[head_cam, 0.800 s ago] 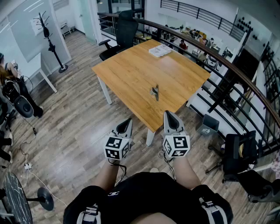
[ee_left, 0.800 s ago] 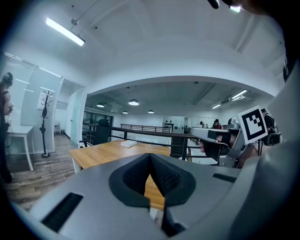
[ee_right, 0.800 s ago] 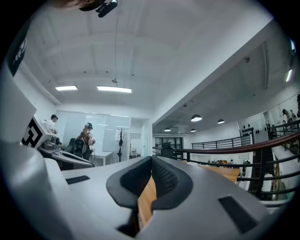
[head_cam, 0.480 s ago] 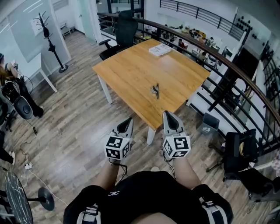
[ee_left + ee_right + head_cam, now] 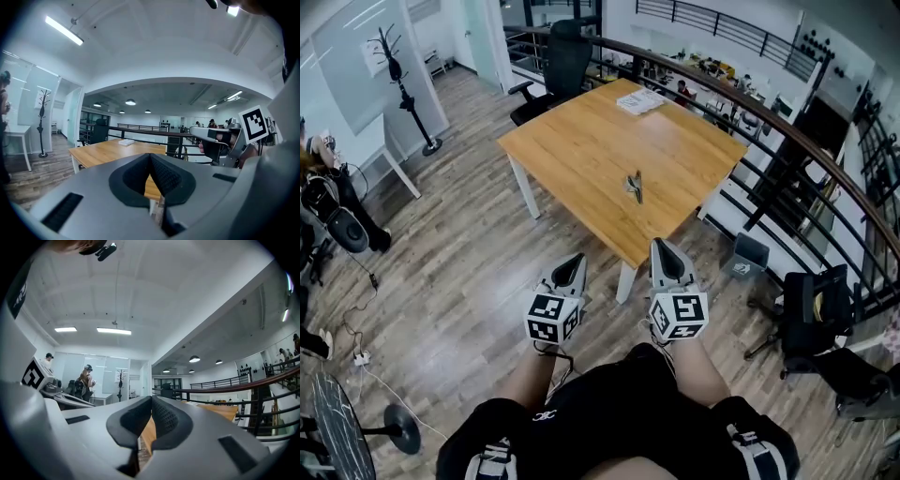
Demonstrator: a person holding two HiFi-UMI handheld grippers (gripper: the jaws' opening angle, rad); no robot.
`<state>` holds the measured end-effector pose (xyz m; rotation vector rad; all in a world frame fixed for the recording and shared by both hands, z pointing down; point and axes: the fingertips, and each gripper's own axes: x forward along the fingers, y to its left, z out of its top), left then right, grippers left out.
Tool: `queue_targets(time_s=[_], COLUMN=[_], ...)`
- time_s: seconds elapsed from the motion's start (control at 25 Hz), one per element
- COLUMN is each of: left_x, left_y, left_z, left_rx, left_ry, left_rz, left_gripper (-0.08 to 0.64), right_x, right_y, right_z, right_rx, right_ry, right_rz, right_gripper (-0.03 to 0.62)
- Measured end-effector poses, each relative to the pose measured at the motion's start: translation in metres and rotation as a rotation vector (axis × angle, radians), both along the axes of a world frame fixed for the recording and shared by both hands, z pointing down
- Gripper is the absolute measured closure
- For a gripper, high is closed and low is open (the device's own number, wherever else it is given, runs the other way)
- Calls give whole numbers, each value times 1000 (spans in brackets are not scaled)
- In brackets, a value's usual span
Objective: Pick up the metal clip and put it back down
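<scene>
Head view: the metal clip [image 5: 634, 186] lies on the wooden tabletop [image 5: 581, 141], toward the near edge and well apart from both tools. It reads as a small dark, narrow piece; finer shape is too small to tell. Neither gripper view shows the clip. They show only the tabletop's edge in the distance.

Head view also gives a stack of papers [image 5: 639, 100] at the far corner, a black office chair [image 5: 567, 61] behind it, and a curved dark railing [image 5: 787, 141] along the right side. The floor [image 5: 469, 253] is grey-brown plank.

Left gripper view: left tool [image 5: 150, 155] pressed together, its black ribbed pads [image 5: 164, 176] meeting in a narrow V (grey matte shell around them). The right tool's marker cube [image 5: 255, 124] shows at the side here.

Right gripper view: right tool [image 5: 151, 399] likewise pressed together, pad against pad, same ribbed black rubber.

Pose, from the head view: left tool [image 5: 572, 265] and right tool [image 5: 664, 248] held side by side, low in front of the body, short of the tabletop's near corner, tips pointing toward it, forearms roughly parallel.
</scene>
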<state>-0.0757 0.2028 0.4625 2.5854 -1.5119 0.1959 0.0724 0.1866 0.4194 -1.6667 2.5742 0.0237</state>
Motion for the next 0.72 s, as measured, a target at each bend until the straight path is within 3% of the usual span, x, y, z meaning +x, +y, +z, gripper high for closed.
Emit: queue_targets(time_s=[0.36, 0.56, 0.72], left_x=[-19, -27, -25], left_y=[-20, -72, -142], left_z=[21, 21, 23], left_rx=[-29, -24, -31], left_ry=[-13, -20, -23], left_rz=[-19, -42, -58], left_gripper=[549, 549, 549], right_x=[-15, -24, -20], right_y=[-29, -85, -158], right_z=[18, 21, 25], right_rx=[-19, -17, -23], right_ry=[-2, 4, 4], right_rz=[-4, -25, -32], right_gripper=[577, 577, 577])
